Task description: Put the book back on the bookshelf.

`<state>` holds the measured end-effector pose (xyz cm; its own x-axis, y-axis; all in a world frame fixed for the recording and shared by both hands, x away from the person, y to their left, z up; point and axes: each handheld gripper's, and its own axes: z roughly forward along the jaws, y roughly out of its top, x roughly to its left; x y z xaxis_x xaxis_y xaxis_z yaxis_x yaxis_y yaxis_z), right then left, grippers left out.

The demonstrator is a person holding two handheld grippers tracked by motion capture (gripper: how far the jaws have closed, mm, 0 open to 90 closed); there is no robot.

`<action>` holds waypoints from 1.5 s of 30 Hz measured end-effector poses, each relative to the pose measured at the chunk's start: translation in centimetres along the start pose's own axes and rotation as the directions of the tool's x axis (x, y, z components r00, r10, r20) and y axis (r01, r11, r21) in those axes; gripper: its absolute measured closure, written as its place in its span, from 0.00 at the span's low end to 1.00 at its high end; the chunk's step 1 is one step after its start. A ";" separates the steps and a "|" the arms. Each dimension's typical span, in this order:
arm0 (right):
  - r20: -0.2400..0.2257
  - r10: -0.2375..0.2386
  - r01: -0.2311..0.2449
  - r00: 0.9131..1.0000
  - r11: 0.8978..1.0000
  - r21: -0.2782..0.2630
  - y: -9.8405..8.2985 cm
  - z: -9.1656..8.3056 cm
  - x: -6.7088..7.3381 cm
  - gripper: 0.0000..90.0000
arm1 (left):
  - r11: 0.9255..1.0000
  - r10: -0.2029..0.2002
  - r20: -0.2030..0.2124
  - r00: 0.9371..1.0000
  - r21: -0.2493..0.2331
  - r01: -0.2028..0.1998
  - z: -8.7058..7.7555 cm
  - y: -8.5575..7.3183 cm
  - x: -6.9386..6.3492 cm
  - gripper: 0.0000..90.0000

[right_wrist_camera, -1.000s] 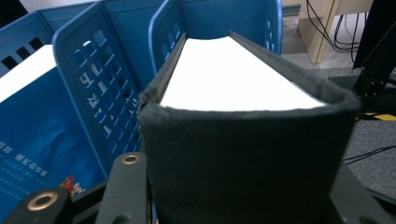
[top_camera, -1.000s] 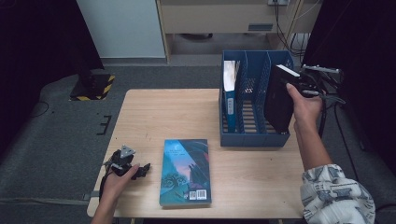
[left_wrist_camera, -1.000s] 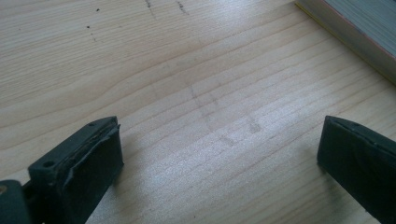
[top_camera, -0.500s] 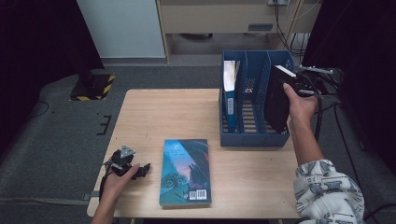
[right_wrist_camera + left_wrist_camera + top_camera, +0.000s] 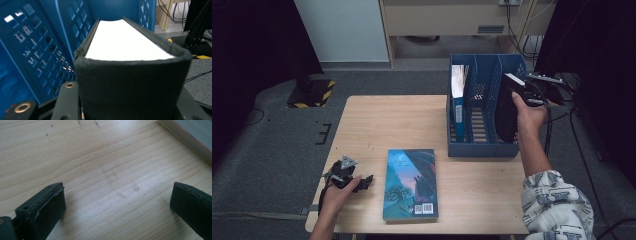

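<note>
A thick black book (image 5: 507, 112) stands upright, partly down in the right compartment of a blue file rack (image 5: 482, 150). My right gripper (image 5: 524, 92) is shut on the book's top end. In the right gripper view the black spine (image 5: 130, 75) and white page edges sit between the jaws, with the perforated rack wall (image 5: 37, 50) to the left. My left gripper (image 5: 362, 182) rests on the table near its front left corner. Its jaws are open with bare wood between them (image 5: 117, 207). A teal book (image 5: 410, 182) lies flat just right of it, and its edge (image 5: 192, 137) shows in the left gripper view.
A blue-spined book (image 5: 458, 100) stands in the rack's left compartment; the middle compartment holds nothing. The wooden table (image 5: 387, 120) is bare at the back left. Cables and dark stands (image 5: 572, 60) are beyond the table's right edge.
My right hand has sunk a little, taking the black book deeper into the rack's right compartment. The left gripper and the teal book have stayed put.
</note>
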<state>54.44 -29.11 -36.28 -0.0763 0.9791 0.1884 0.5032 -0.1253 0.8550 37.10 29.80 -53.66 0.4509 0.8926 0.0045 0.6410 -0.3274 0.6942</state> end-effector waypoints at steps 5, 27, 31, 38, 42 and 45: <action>0.002 -0.011 0.011 1.000 1.000 0.008 -0.5 0.4 0.0 0.59 | 1.000 0.000 0.000 1.000 0.000 0.000 0.0 0.0 0.0 0.00; 0.020 -0.011 0.011 1.000 1.000 -0.005 -1.2 1.0 0.3 0.59 | 1.000 0.003 0.002 1.000 0.000 -0.003 0.0 0.0 0.0 0.00; 0.023 -0.009 0.009 1.000 1.000 -0.023 -1.0 1.0 0.3 0.59 | 1.000 0.004 0.002 1.000 0.000 -0.004 0.0 0.0 0.0 0.00; 0.032 -0.010 0.011 0.999 1.000 -0.029 -1.4 1.5 0.4 0.59 | 1.000 0.002 0.003 1.000 -0.002 -0.002 0.1 0.0 0.0 0.00; 0.036 -0.019 0.020 0.999 0.999 -0.027 -1.8 1.6 0.6 0.59 | 1.000 0.003 0.004 1.000 -0.002 -0.003 0.1 0.1 0.0 0.00; 0.043 -0.015 0.016 0.999 1.000 -0.014 -1.7 1.5 0.5 0.59 | 1.000 0.004 0.004 1.000 -0.002 -0.004 0.1 0.1 0.0 0.00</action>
<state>54.82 -28.14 -38.39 -0.0471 0.9868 0.1547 0.4898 -0.1122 0.8646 37.17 29.72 -53.67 0.4556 0.8902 0.0041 0.6382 -0.3299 0.6956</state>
